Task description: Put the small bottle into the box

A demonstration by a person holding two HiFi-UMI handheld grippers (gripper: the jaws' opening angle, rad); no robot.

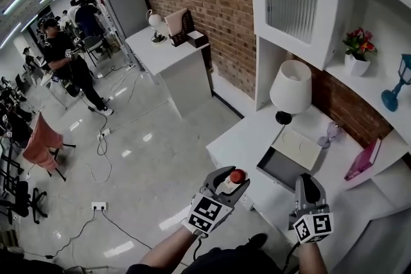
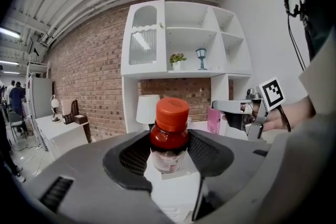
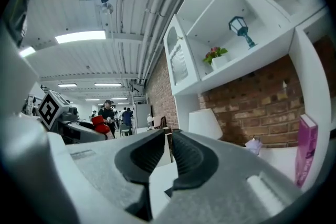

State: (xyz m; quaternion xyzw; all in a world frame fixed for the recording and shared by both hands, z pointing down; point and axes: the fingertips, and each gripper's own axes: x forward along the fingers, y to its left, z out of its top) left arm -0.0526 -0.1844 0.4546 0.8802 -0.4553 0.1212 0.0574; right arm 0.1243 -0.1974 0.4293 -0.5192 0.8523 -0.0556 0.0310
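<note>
Left hand-held gripper [image 1: 230, 181] clamps the red-capped small bottle [image 2: 169, 136] upright, short of the counter [image 1: 237, 144]. Grey box [image 1: 280, 169], apparently open, lies ahead. Right hand-held gripper [image 1: 309, 191]: jaws together, empty. Risk: tilting drops the bottle floorward.

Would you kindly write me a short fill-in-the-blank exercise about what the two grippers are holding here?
The left gripper is shut on the small ____.
The right gripper has its jaws together and holds ____.
The lamp near the box has a ____ shade.
Missing words: bottle; nothing; white.
</note>
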